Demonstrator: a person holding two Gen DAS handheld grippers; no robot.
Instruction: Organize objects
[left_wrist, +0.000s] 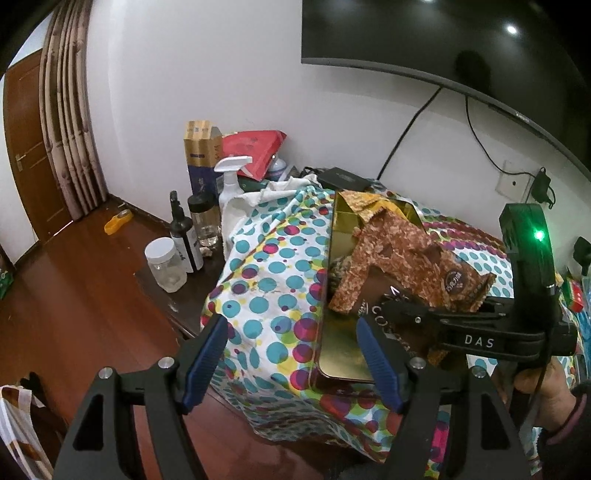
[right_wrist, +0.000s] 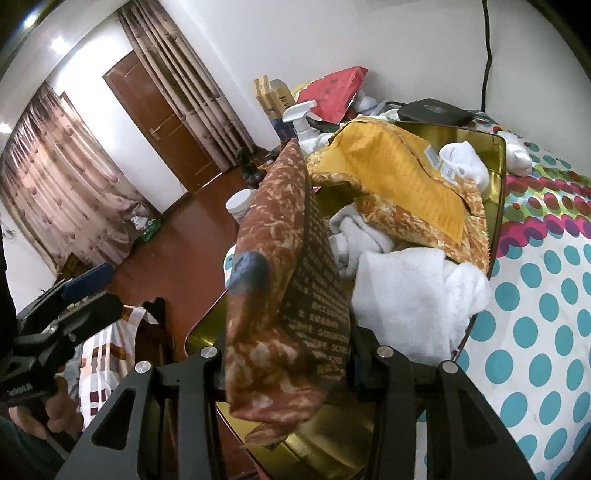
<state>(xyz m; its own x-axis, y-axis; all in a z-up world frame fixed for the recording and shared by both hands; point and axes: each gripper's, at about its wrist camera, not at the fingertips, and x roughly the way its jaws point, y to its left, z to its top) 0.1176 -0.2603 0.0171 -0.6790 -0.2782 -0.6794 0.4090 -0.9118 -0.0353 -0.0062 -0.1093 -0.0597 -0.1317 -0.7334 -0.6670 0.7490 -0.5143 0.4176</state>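
A gold tin (left_wrist: 341, 356) lies open on a polka-dot cloth (left_wrist: 266, 291). My right gripper (left_wrist: 391, 314) comes in from the right, shut on a brown snack packet (left_wrist: 402, 251) that hangs over the tin. In the right wrist view the packet (right_wrist: 273, 229) stands upright between my right gripper's (right_wrist: 288, 328) fingers, hiding their tips. Inside the tin (right_wrist: 499, 184) lie a yellow snack packet (right_wrist: 406, 184) and white socks (right_wrist: 406, 291). My left gripper (left_wrist: 291, 325) is open with nothing between its blue pads, near the tin's front left corner; this left gripper (right_wrist: 85, 291) also shows at the left edge.
Left of the cloth, a dark cabinet top carries a clear jar (left_wrist: 166, 266), a dark bottle (left_wrist: 183, 236), a spray bottle (left_wrist: 231, 181) and a tall box (left_wrist: 201, 158). A black box (left_wrist: 343, 177) lies behind the tin. A wall screen (left_wrist: 443, 37) hangs above. Wooden floor lies left.
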